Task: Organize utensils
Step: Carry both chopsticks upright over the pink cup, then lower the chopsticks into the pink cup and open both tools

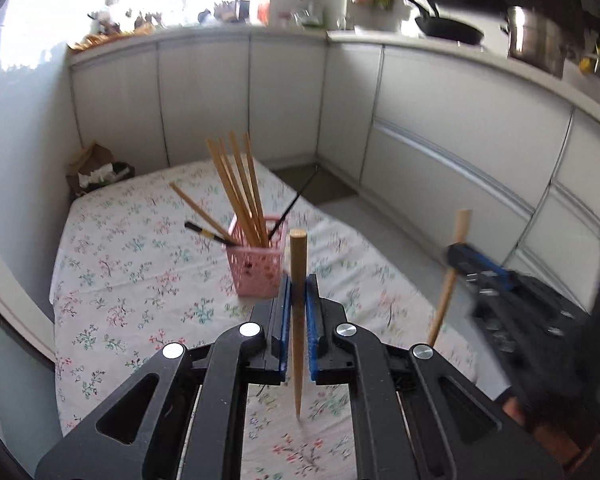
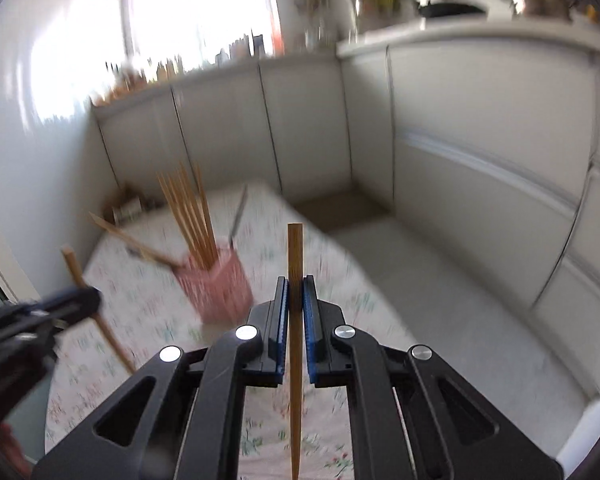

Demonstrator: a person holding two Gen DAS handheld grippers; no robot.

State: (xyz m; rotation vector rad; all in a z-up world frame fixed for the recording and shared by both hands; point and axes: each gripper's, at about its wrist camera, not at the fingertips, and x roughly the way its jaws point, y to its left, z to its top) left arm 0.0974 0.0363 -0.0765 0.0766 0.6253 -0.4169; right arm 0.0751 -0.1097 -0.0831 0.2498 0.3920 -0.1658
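Floral tablecloth (image 1: 148,280): pink basket (image 1: 256,272) ahead; both tongs grip chopsticks.

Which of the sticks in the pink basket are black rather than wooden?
Two in the basket are black: one leaning low to the left with a gold band, one slanting up to the right. The others are plain wood.

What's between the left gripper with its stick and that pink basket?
Only bare flowered tablecloth, in the left wrist view. The left gripper holds its chopstick upright, just short of the pink basket.
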